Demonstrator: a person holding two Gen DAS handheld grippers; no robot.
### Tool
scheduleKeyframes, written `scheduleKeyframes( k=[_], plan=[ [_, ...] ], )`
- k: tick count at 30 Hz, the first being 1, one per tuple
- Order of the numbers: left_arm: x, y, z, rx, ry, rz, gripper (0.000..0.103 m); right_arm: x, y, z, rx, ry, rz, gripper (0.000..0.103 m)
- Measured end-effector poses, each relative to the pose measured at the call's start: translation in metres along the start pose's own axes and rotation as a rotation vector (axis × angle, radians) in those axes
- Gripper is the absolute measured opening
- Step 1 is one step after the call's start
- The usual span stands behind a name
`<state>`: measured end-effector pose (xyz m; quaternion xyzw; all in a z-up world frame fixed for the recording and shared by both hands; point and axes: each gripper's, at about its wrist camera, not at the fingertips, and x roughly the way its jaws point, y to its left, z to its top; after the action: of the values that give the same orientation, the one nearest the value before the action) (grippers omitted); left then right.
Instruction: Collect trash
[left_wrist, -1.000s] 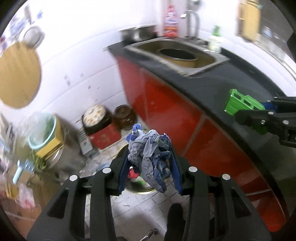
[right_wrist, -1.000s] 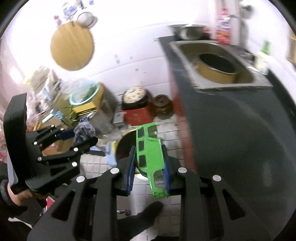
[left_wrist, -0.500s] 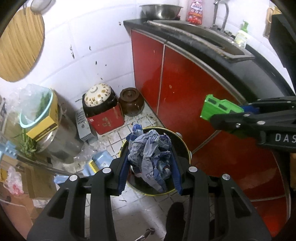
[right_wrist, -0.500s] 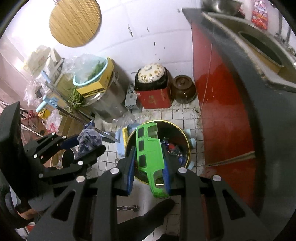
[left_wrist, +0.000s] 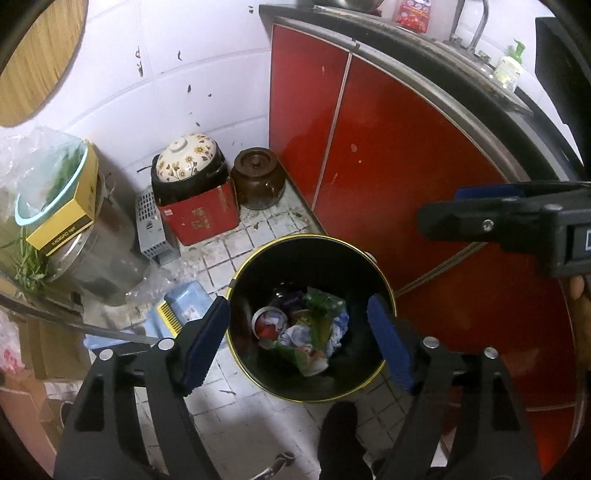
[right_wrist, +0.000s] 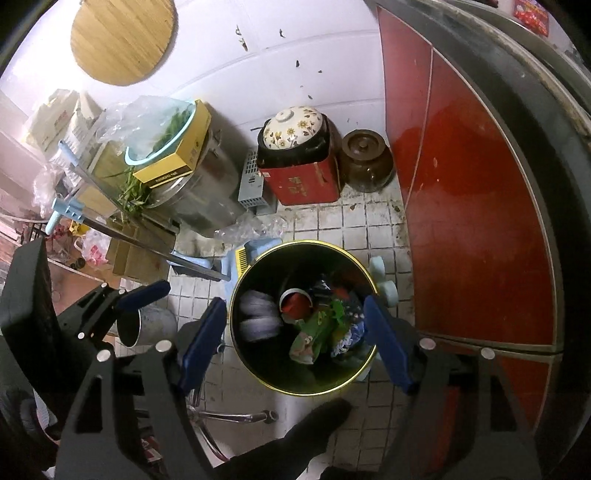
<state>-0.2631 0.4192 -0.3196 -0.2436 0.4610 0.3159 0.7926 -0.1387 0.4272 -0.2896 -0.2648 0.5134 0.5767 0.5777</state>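
Observation:
A round black trash bin with a gold rim (left_wrist: 384, 288) (right_wrist: 236, 295) stands on the tiled floor, directly below both grippers. Inside lies a pile of trash (left_wrist: 306, 332) (right_wrist: 321, 325): crumpled blue-white wrapper, green pieces, a red cup. My left gripper (left_wrist: 299, 343) is open and empty above the bin, its blue pads spread either side of the rim. My right gripper (right_wrist: 295, 343) is also open and empty above the bin. The right gripper also shows at the right of the left wrist view (left_wrist: 480, 214), and the left gripper at the left of the right wrist view (right_wrist: 122, 306).
Red cabinet doors (left_wrist: 369, 147) stand right of the bin under a dark counter. Against the white tiled wall sit a flowered pot on a red box (left_wrist: 192, 184), a brown jar (left_wrist: 258, 177) and a steel drum with a yellow box (left_wrist: 62, 221). A blue dustpan (left_wrist: 181, 306) lies left of the bin.
Both grippers opened over the bin. The crumpled blue-white wrapper left my left gripper and the green toy car left my right gripper; both now lie in the bin.

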Motion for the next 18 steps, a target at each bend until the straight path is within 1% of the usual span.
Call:
scheduleKeyframes(
  k=[6,9,10,11,13,15,16,18],
  plan=[
    [-0.009,-0.005,0.005,0.008,-0.009,0.005,0.075,-0.022,-0.002,-0.002,0.009,-0.021,-0.005,0.075],
    [-0.023,-0.01,0.012,0.023,-0.019,0.008,0.076,-0.047,-0.005,-0.006,0.025,-0.046,-0.01,0.078],
    [-0.029,-0.013,0.015,0.029,-0.025,0.01,0.077,-0.058,-0.007,-0.008,0.034,-0.059,-0.01,0.081],
    [-0.035,-0.015,0.018,0.035,-0.031,0.016,0.081,-0.075,-0.009,-0.012,0.046,-0.075,-0.012,0.082],
    [-0.054,-0.024,0.026,0.043,-0.046,0.02,0.084,-0.105,-0.013,-0.022,0.061,-0.105,-0.022,0.085],
    [-0.077,-0.04,0.035,0.072,-0.057,0.023,0.092,-0.151,-0.019,-0.039,0.076,-0.154,-0.043,0.087],
    [-0.086,-0.048,0.039,0.087,-0.061,0.029,0.093,-0.165,-0.022,-0.046,0.084,-0.171,-0.056,0.089],
    [-0.104,-0.07,0.047,0.134,-0.059,0.016,0.093,-0.213,-0.033,-0.07,0.123,-0.225,-0.111,0.093]
  ],
)
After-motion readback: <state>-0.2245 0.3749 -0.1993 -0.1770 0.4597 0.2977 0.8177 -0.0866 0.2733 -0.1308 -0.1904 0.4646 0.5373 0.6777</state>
